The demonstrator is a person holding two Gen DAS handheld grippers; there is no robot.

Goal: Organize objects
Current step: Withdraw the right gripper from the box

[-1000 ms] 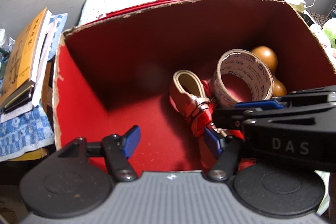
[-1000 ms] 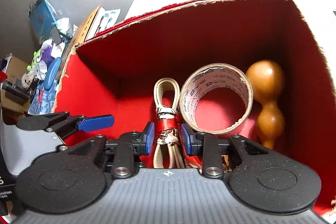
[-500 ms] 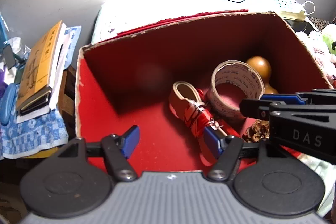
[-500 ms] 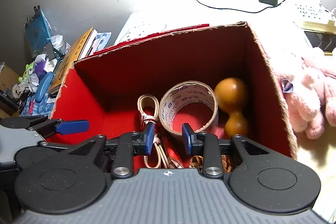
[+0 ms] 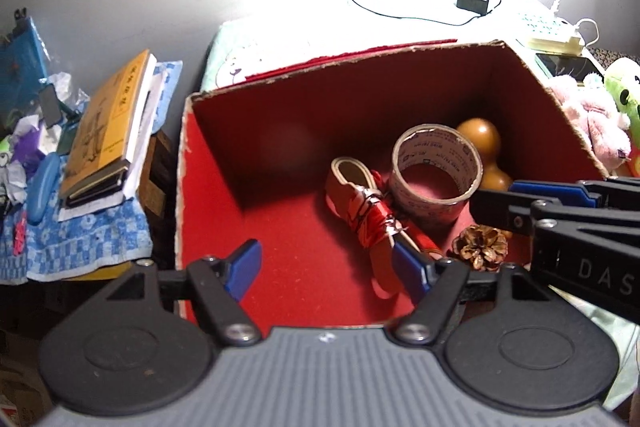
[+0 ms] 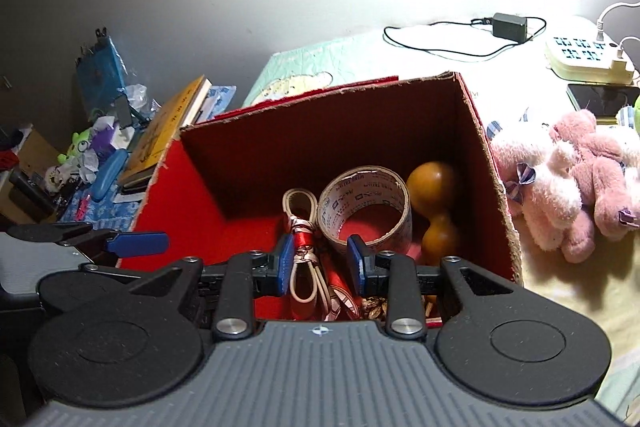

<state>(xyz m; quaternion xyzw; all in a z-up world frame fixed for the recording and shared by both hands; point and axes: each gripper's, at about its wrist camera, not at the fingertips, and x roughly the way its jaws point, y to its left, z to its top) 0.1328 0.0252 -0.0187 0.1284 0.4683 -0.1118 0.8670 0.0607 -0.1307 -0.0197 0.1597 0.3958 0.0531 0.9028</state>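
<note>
Right now both grippers hang above a red box (image 5: 224, 163) that stands open on the bed. Down in the box lie a roll of tape (image 5: 436, 173), a brown gourd (image 5: 482, 143) just behind it, a red bundle with a pale strap (image 5: 370, 211) beside the tape, and a pine cone (image 5: 480, 247) near the front corner. The left gripper (image 5: 326, 269) has its blue pads far apart and holds nothing. The right gripper (image 6: 320, 265) has its pads closer together, with a gap between them, and it holds nothing too; the strap bundle shows through that gap, lower down in the box. Next to the box on the right lies a pink soft toy (image 6: 560, 183). On the left sits a yellow book (image 5: 104, 123) on a blue cloth (image 5: 80, 239). Behind the box are a black charger (image 6: 510, 25) and a white power strip (image 6: 580, 55).
</note>
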